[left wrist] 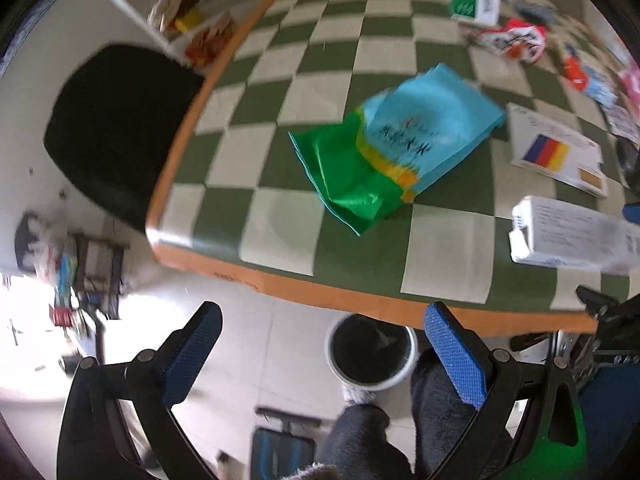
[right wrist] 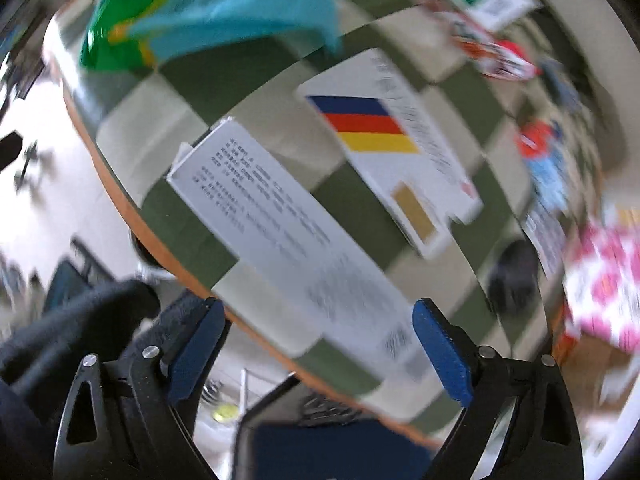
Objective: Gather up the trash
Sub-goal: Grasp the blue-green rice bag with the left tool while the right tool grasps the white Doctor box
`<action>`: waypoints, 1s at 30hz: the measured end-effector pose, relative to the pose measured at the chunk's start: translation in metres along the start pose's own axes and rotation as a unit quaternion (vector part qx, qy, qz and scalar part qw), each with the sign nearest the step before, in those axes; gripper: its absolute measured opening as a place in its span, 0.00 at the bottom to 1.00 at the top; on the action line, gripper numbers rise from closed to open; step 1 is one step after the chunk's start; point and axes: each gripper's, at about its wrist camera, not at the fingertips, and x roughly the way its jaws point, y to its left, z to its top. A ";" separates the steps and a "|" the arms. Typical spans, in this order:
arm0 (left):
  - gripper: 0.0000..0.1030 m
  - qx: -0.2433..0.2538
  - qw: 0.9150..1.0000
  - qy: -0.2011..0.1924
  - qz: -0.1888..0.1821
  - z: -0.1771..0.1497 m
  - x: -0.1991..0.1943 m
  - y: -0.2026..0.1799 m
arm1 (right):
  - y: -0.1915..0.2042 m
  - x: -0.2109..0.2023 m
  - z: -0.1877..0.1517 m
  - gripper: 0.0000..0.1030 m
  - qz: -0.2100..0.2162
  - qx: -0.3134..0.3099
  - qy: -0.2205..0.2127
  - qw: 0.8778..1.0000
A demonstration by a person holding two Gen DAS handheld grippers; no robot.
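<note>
Both tools were held spread with nothing pinched: the left tool (left wrist: 322,354) above the bin (left wrist: 372,354) on the floor, the right tool (right wrist: 316,350) around the near end of the white carton (right wrist: 288,236) on the tabletop (left wrist: 288,280). A pickup seemed in hand; closing on the carton was judged next.
</note>
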 end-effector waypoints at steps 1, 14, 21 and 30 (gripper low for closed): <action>1.00 -0.003 1.000 0.008 0.001 0.002 0.005 -0.003 | 0.000 0.007 0.006 0.92 0.003 -0.016 0.005 1.000; 1.00 0.103 0.994 -0.012 -0.025 0.063 -0.007 -0.034 | -0.048 0.028 -0.019 0.61 0.180 0.127 0.022 0.975; 1.00 0.253 0.967 -0.022 -0.027 0.108 0.001 -0.069 | -0.110 0.012 -0.078 0.61 0.221 0.372 -0.048 0.900; 1.00 0.366 0.929 0.039 -0.031 0.129 0.066 -0.102 | -0.173 0.038 -0.047 0.56 0.174 0.460 -0.045 0.869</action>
